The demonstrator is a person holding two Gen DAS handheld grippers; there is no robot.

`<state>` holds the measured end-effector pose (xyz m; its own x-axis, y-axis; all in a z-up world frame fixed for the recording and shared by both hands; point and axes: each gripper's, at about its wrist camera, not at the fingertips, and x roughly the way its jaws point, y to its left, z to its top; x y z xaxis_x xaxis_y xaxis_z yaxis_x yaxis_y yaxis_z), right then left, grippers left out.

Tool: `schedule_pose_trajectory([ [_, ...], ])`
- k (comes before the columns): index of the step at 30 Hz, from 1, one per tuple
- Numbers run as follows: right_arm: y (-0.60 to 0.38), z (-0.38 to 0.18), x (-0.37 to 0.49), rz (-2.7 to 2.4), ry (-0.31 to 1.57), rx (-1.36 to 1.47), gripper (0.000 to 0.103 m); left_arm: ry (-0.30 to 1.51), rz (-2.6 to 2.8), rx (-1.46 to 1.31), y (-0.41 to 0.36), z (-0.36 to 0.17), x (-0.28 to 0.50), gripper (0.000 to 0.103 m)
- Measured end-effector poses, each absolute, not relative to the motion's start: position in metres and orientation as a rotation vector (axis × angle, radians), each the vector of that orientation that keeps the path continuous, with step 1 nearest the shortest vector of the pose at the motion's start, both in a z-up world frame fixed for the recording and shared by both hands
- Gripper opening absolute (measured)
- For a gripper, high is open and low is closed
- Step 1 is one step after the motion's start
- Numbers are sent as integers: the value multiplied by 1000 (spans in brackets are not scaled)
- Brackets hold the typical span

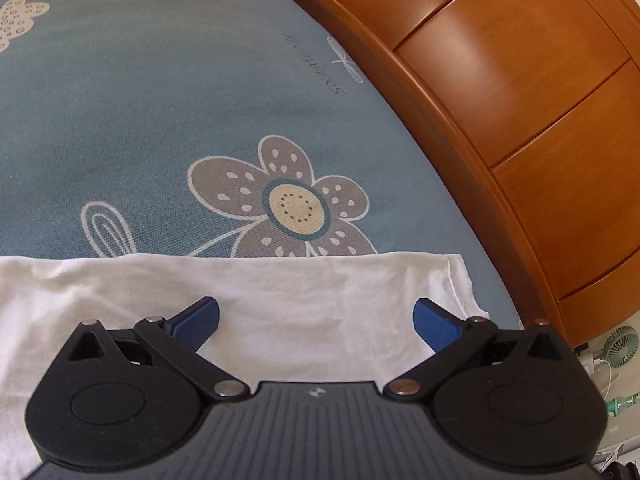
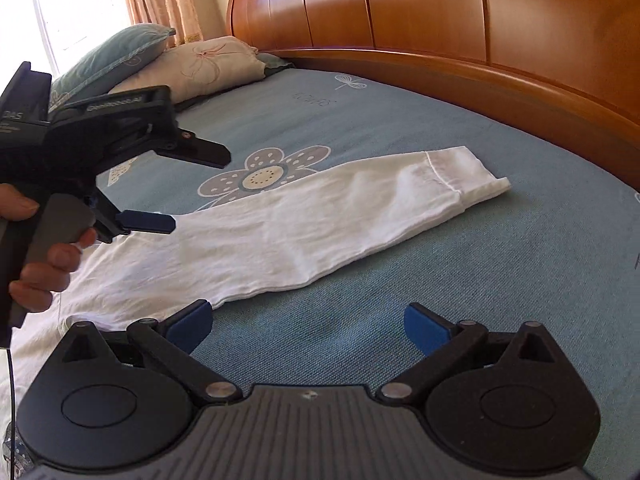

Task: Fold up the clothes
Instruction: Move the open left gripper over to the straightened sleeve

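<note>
Shirt [image 2: 280, 232]: long axis toward headboard [image 2: 440, 12]; left gripper [image 1: 316, 320] directly above it (nearer), right gripper [image 2: 308, 322] beside it, both spread, empty.

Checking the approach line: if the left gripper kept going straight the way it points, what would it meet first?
Most likely the white garment lying on the bed sheet; the left gripper is open above it, depth unclear.

Crumpled white cotton-like garment [image 2: 304, 232], matt woven bedsheet [image 2: 500, 280], glossy varnished wooden headboard [image 2: 440, 12]

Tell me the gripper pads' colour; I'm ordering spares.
Blue pads, clearest in the right wrist view.
</note>
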<state>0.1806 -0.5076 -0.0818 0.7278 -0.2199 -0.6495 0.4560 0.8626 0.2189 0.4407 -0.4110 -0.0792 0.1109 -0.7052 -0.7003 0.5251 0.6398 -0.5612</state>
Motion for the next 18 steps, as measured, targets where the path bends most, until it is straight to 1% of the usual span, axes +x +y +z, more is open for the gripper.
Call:
schedule_pose_trajectory([
  [3,-500,-79,180,-335,644,365,103,1089,-922,-185,-415,-86,444,102],
  [6,-497,-78,182,-319,646,369,103,1071,-900,-195,-417,-86,453,102],
  [9,-497,-79,183,-326,652,385,103,1073,-846,-201,-413,-72,455,102],
  [13,-495,-78,182,-312,647,398,103,1026,-888,-144,-388,-50,445,102],
  [18,-493,-78,181,-302,647,406,103,1065,-824,-105,-366,-61,448,102],
])
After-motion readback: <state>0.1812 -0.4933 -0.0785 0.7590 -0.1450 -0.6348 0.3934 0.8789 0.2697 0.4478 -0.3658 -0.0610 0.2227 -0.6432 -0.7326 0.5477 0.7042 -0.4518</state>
